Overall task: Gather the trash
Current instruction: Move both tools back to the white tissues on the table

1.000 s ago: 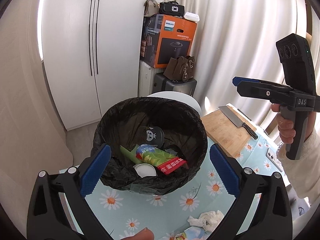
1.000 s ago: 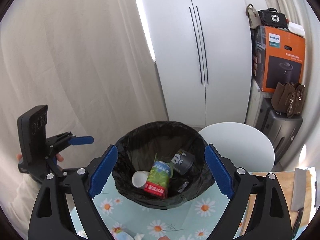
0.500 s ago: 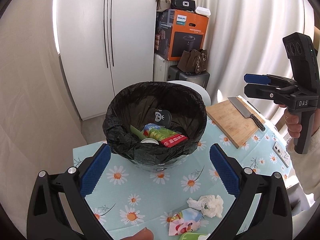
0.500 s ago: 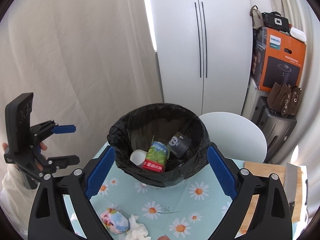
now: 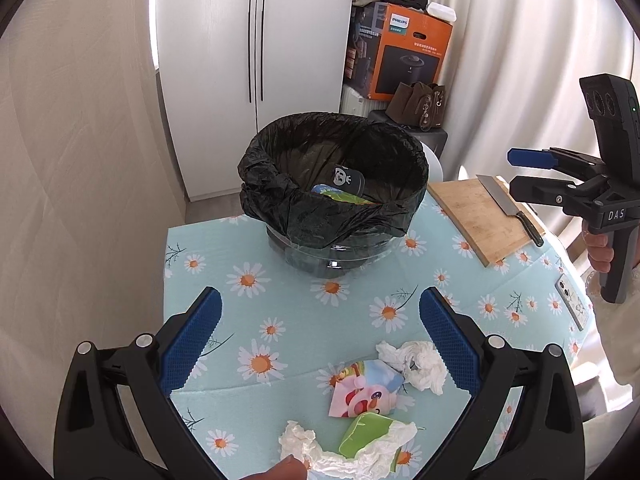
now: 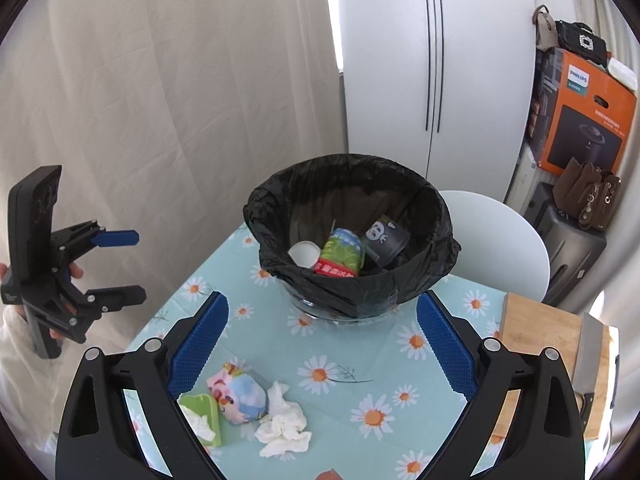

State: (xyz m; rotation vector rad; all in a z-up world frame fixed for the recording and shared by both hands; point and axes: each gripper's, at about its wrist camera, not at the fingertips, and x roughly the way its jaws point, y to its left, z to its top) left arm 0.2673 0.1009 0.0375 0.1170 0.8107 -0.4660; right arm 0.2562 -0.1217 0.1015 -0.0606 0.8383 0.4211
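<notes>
Both hand-held grippers are hovering over the counter point(image 5: 280, 308), holding nothing: left hand-held gripper point(image 5: 320, 338) gaping wide, right hand-held gripper point(image 6: 322, 340) likewise. Crumpled tissue point(image 5: 416, 364), colourful wrapper point(image 5: 366, 388) and green packet point(image 5: 366, 434) are lying near. Black-lined bin point(image 5: 332, 184) is sitting far centre.

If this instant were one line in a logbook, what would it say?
left gripper: open, empty | right gripper: open, empty | bin: holds trash | crumpled tissue, colourful wrapper, green packet: on table, uncollected
</notes>
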